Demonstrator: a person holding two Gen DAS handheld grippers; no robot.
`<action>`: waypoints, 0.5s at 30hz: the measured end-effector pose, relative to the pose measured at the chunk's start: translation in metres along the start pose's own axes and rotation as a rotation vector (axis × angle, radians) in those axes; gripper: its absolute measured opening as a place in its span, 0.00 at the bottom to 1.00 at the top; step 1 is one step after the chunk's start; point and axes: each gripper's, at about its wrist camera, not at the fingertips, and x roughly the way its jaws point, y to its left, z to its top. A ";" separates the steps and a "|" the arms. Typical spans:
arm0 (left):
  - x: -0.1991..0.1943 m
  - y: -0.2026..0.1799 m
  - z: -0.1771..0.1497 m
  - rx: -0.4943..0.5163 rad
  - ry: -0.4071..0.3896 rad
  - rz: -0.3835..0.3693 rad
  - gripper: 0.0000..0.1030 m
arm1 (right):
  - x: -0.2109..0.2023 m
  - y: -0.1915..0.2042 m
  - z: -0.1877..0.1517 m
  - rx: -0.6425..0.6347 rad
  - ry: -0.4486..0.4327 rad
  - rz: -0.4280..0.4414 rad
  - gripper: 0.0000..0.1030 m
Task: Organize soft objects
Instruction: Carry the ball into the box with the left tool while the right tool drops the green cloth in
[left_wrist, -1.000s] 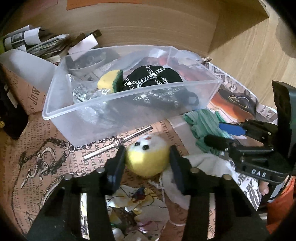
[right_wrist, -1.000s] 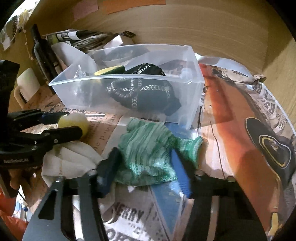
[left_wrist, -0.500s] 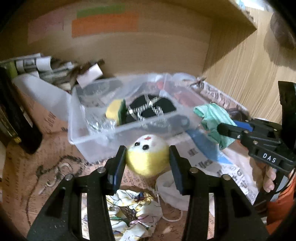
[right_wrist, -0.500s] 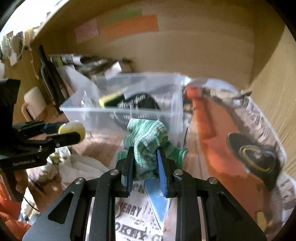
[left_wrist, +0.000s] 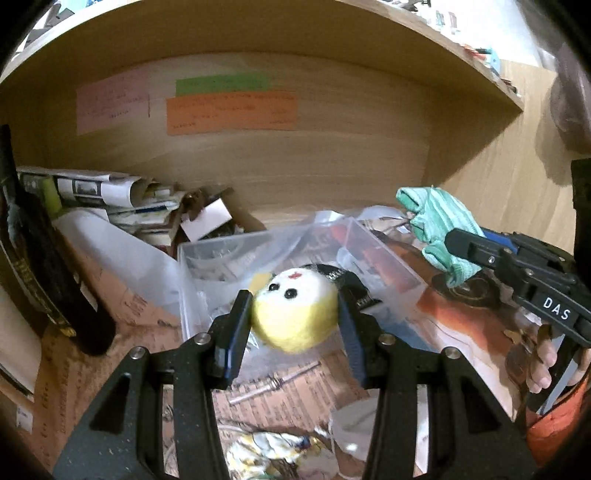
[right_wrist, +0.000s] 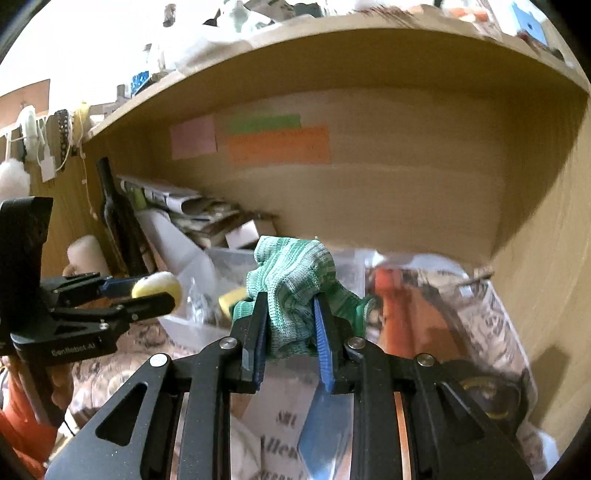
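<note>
Item one: a yellow plush ball (left_wrist: 294, 310) with a white face and black bead eyes, which our left gripper (left_wrist: 293, 325) held clamped across its widest part, lifted clear of the papered shelf and hanging in front of the clear plastic bin (left_wrist: 258, 266). We judged it very light and springy; the pads (left_wrist: 236, 332) dented its sides only slightly, so a hold across the middle seemed sound, while a hold nearer the top or bottom would likely let it squirt out. Item two: a green knitted glove (right_wrist: 291, 291), which our right gripper (right_wrist: 290, 332) held pinched at a bunched fold, the loose ends drooping to either side, raised near the bin's right end. We judged it limp, light and not slippery, safe to grasp at any thick gather, though trailing fingers might catch the bin's rim. Contents already in the bin: a dark chain-trimmed piece, largely hidden, and a yellow sponge (right_wrist: 232, 301). Also noted: a dark bottle (left_wrist: 40, 266), stacked newspapers (left_wrist: 99, 192), and crumpled cloth (left_wrist: 266, 448) below the left gripper.
</note>
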 end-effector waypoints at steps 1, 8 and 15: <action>0.004 0.002 0.003 -0.003 0.002 0.003 0.45 | 0.002 -0.001 0.003 -0.003 -0.005 0.003 0.20; 0.035 0.009 0.010 -0.027 0.058 0.010 0.45 | 0.033 -0.003 0.014 -0.010 0.018 0.015 0.20; 0.067 0.015 0.010 -0.039 0.136 0.014 0.45 | 0.071 -0.005 0.007 -0.012 0.101 0.028 0.21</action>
